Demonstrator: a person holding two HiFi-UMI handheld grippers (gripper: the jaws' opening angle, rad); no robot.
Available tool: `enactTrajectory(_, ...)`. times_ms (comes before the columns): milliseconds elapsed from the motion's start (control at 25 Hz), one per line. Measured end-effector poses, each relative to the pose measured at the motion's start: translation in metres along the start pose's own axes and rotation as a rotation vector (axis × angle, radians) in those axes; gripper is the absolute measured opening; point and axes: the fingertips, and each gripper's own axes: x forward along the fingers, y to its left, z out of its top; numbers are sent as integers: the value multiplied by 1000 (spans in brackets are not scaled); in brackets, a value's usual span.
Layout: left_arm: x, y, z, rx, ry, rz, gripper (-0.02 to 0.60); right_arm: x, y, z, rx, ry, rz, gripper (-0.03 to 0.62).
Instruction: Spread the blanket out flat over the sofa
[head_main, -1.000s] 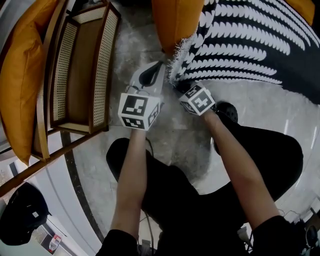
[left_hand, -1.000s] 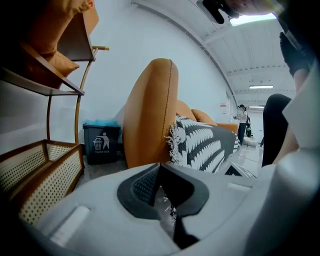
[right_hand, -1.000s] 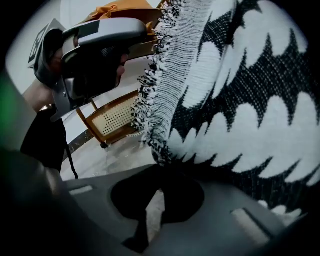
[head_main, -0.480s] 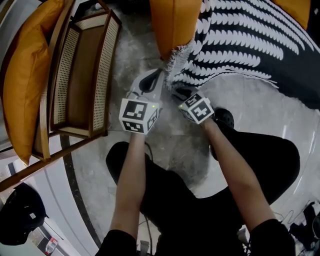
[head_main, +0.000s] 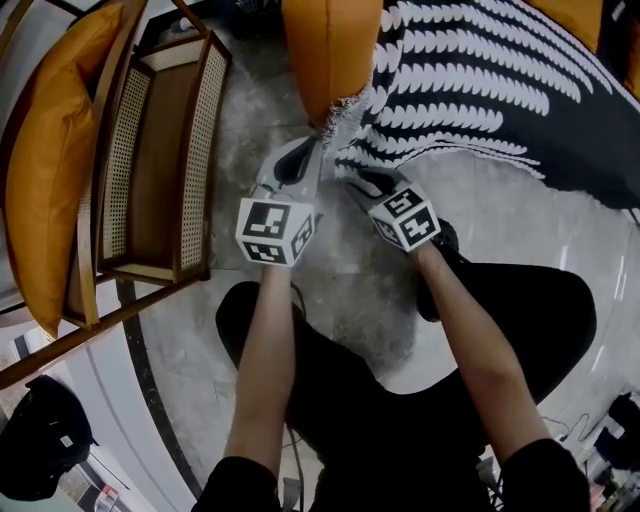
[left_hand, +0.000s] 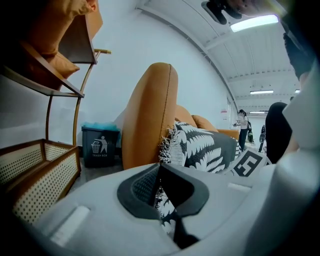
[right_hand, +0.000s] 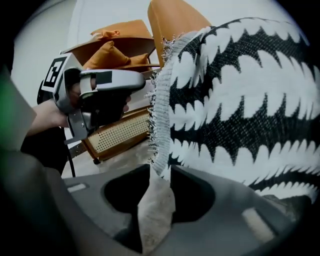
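Note:
A black-and-white patterned blanket (head_main: 480, 90) lies draped over the orange sofa (head_main: 325, 50), its fringed corner hanging at the sofa's end. My left gripper (head_main: 312, 150) points at that corner. In the left gripper view its jaws (left_hand: 160, 167) look shut, with patterned cloth (left_hand: 200, 145) showing in the slit between them. My right gripper (head_main: 365, 183) sits just below the blanket's edge. Its jaws (right_hand: 160, 172) are opening. The fringed edge (right_hand: 160, 125) hangs down between the tips, and the pads do not press on it.
A wood-and-rattan shelf unit (head_main: 160, 150) with an orange cushion (head_main: 50, 170) stands to the left. A dark trash bin (left_hand: 100, 145) is beside the sofa. My legs and a black shoe (head_main: 440, 240) are on the marble floor. People stand far off (left_hand: 242, 127).
The right gripper's jaws have parted and it has drawn back slightly from the blanket's edge. The left gripper has barely moved.

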Motion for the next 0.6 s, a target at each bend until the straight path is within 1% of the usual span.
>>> enactTrajectory(120, 1, 0, 7, -15, -5, 8, 11, -2, 9, 8, -27, -50, 32, 133)
enactTrajectory(240, -8, -4, 35, -54, -43, 29, 11, -3, 26, 5, -66, -48, 54, 133)
enactTrajectory(280, -10, -8, 42, -45, -45, 31, 11, -3, 29, 3, -62, -48, 64, 133)
enactTrajectory(400, -5, -24, 48, 48, 4, 30, 11, -4, 27, 4, -5, -86, 102, 133)
enactTrajectory(440, -3, -26, 48, 58, 21, 35, 11, -8, 24, 7, 23, -98, 111, 132)
enactTrajectory(520, -4, -28, 52, 17, 47, 58, 11, -20, 17, 15, 98, -123, 121, 110)
enactTrajectory(600, -8, -31, 60, -40, 64, 85, 11, -37, 2, 23, 171, -145, 117, 107)
